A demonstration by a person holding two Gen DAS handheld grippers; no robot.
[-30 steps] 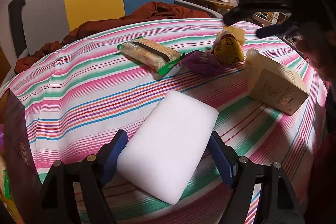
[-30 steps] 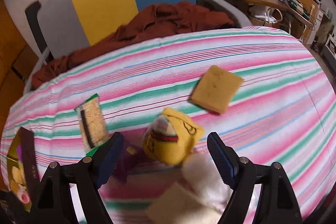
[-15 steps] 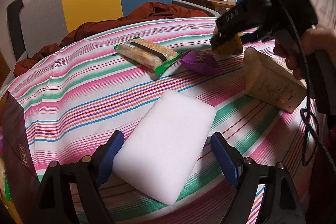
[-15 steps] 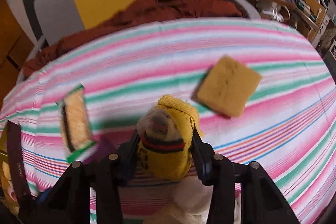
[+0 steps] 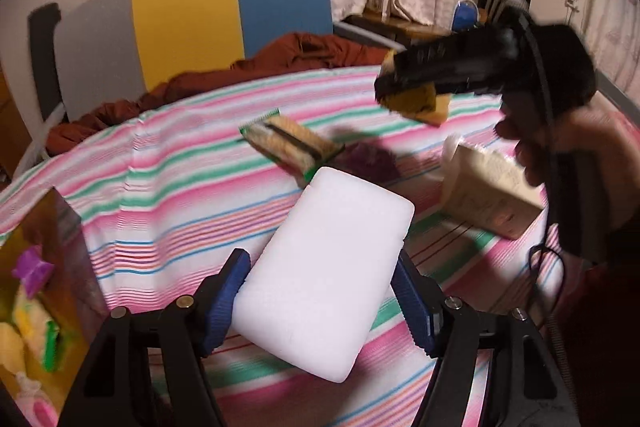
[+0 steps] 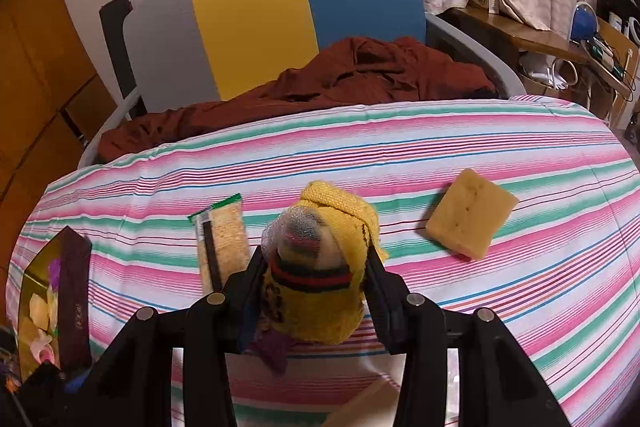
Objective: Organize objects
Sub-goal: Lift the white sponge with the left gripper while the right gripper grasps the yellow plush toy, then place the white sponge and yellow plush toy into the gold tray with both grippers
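Observation:
My left gripper (image 5: 320,297) is shut on a white foam block (image 5: 326,287) and holds it above the striped tablecloth (image 5: 180,179). My right gripper (image 6: 314,291) is shut on a yellow knitted pouch (image 6: 320,279) with a red and black band, lifted off the cloth. It also shows in the left wrist view (image 5: 412,99), held high at the right. A green-edged snack pack (image 5: 288,143) (image 6: 222,247), a purple packet (image 5: 370,161) and a beige carton (image 5: 490,195) lie on the cloth. A tan sponge (image 6: 470,213) lies at the right.
A dark box (image 6: 68,291) with colourful items stands at the table's left edge, also in the left wrist view (image 5: 36,291). A chair (image 6: 280,7) with a brown cloth (image 6: 340,79) is behind the table. A cluttered desk (image 6: 560,39) is at the far right.
My right gripper closed on the yellow pouch and lifted it off the cloth. My left gripper closed on the white foam block and raised it a little.

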